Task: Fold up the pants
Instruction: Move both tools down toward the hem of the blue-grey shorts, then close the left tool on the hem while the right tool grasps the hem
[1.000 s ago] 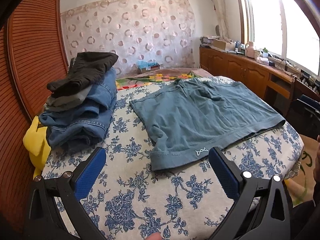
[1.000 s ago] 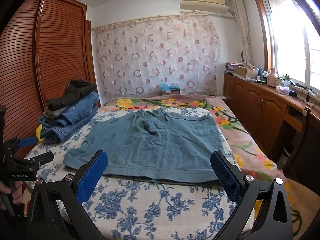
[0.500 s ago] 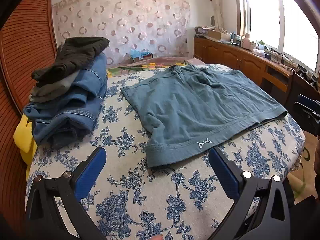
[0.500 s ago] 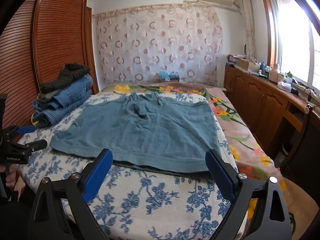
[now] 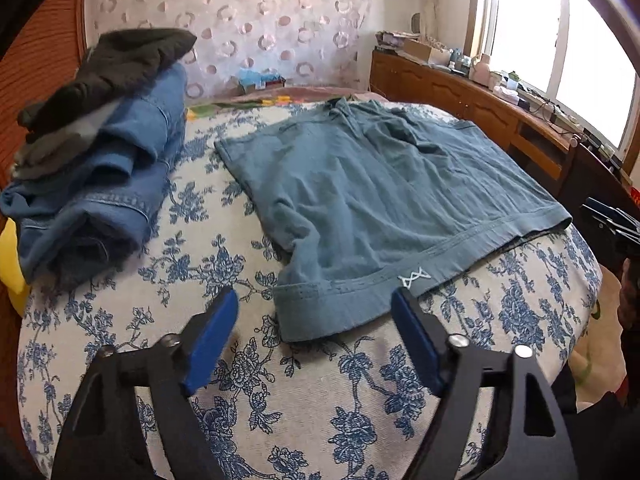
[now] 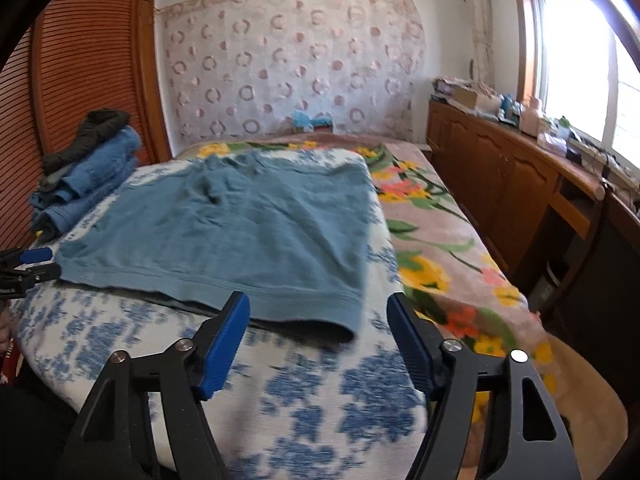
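Teal-blue short pants (image 5: pixel 372 196) (image 6: pixel 240 236) lie spread flat on the bed, with the hem band and its small white logo (image 5: pixel 414 278) toward me. My left gripper (image 5: pixel 314 316) hovers just before the near left corner of the hem, and its jaws are closing with that corner lying between the blue pads, untouched. My right gripper (image 6: pixel 318 318) hangs over the near right corner of the hem. Its jaws are closing too, with the corner between the pads and no grip on it. Each gripper shows at the edge of the other's view.
A stack of folded jeans and dark clothes (image 5: pixel 96 152) (image 6: pixel 84 168) sits at the left by the slatted wooden wardrobe (image 6: pixel 80 72). The bed's floral sheet (image 5: pixel 240 380) drops off on the right toward a wooden cabinet (image 6: pixel 500 176) under the window.
Both grippers have come closer to the near hem of the pants and tipped downward. Both pairs of jaws have narrowed from wide open.
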The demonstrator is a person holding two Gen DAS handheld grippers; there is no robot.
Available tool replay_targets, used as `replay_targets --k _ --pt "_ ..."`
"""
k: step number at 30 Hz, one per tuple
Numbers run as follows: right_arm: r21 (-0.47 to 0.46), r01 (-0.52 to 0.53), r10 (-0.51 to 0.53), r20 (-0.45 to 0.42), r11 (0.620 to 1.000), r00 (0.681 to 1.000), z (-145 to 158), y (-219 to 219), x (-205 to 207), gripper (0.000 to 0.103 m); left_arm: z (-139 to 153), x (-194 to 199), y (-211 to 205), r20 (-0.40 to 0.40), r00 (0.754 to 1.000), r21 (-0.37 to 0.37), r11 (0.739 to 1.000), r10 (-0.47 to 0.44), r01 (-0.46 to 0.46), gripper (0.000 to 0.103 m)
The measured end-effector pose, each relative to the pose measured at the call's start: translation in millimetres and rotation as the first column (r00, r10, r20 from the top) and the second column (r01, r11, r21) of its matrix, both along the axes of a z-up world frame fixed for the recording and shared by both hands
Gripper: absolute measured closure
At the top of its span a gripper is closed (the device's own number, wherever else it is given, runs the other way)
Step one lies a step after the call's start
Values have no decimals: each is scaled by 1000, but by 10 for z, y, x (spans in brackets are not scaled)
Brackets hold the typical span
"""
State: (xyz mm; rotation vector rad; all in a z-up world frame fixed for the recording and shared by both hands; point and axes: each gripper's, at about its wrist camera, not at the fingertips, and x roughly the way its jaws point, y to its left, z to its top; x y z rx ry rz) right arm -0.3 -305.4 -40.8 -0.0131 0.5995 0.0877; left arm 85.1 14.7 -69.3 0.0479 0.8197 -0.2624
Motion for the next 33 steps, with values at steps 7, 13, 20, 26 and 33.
replay_targets --k 7,13,20,26,33 --pt "46 -9 12 -68 999 998 83 -37 -43 45 -76 33 42 -38 999 -26 1000 -7 6 43" --pt "76 -22 29 -97 997 995 99 -149 -21 52 -104 67 48 -47 999 -30 999 -15 14 63" --pt "89 -9 19 -113 996 993 142 -272 14 55 -94 94 77 -45 998 -35 999 -36 34 81" --pt "78 -23 31 -103 997 994 119 -231 152 76 -65 63 77 -31 999 -36 998 -43 42 92" --pt "59 -74 79 -78 996 994 173 -191 160 94 17 -61 121 -15 999 -78 996 -48 47 95"
